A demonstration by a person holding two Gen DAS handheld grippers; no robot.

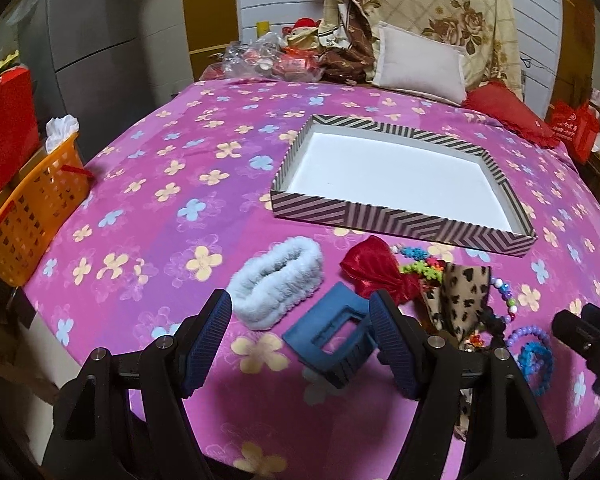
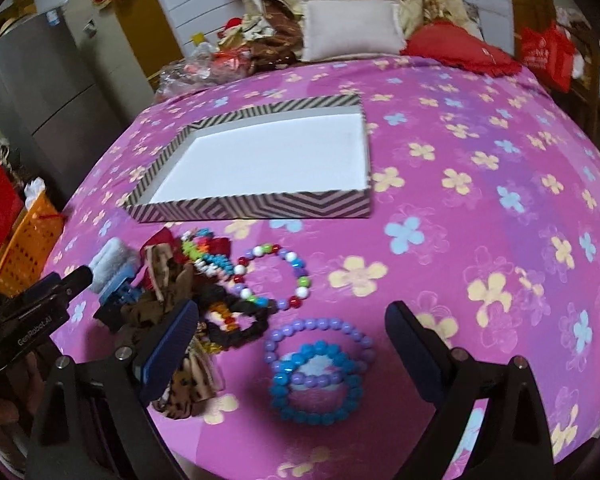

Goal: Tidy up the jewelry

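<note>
Pink flowered cloth [image 1: 148,208], chevron-striped box [image 1: 400,220], blue clip [image 1: 332,340], pale-blue scrunchie [image 1: 276,284], purple bracelet [image 2: 364,340] over turquoise bracelet [image 2: 300,412].

Tray: striped tray [image 1: 400,216] lies empty and open-topped, its low walls the only barrier.
Near strip: hair clip [image 1: 332,344], fluffy scrunchie [image 1: 276,284], bows and bead bracelets [image 2: 316,364] crowd the near bedspread.
Right side: flowered bedspread [image 2: 500,200] lies open.
Far edge: pillows [image 1: 420,64] block passage.
</note>
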